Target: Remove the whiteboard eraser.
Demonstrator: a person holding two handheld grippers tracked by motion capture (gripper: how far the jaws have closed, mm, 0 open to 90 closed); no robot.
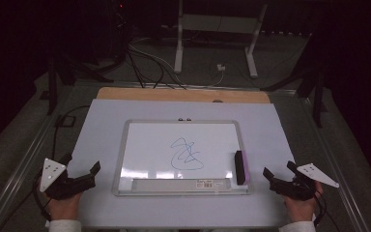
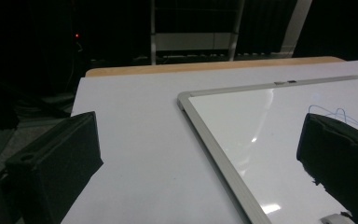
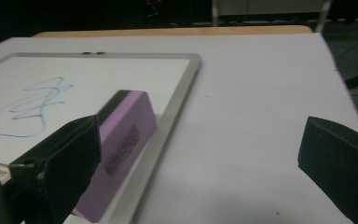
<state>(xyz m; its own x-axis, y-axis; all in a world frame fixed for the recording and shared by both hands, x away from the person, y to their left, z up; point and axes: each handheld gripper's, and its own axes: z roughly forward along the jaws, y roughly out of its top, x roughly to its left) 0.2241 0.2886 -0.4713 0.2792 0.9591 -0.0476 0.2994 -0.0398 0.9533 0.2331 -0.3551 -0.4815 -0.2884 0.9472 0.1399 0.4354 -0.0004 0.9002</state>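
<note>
Purple eraser [image 1: 240, 167] lies on the whiteboard [image 1: 135, 145] at its right edge: light, stiff; pinch its long sides. Your right claw [image 1: 276, 176] and left claw [image 1: 83, 170] gape, released.

A: My table [image 1: 101, 125] is lit from above; the surroundings fall to near black.

B: Glare?

A: Soft bright streaks lie on the whiteboard [image 2: 261, 126]. My own jaws, close to the lens, look blurred and underexposed.

Left gripper [image 1: 81, 175] low at left, fingers spread wide. Right gripper [image 1: 276, 175] low at right, fingers spread wide.
</note>
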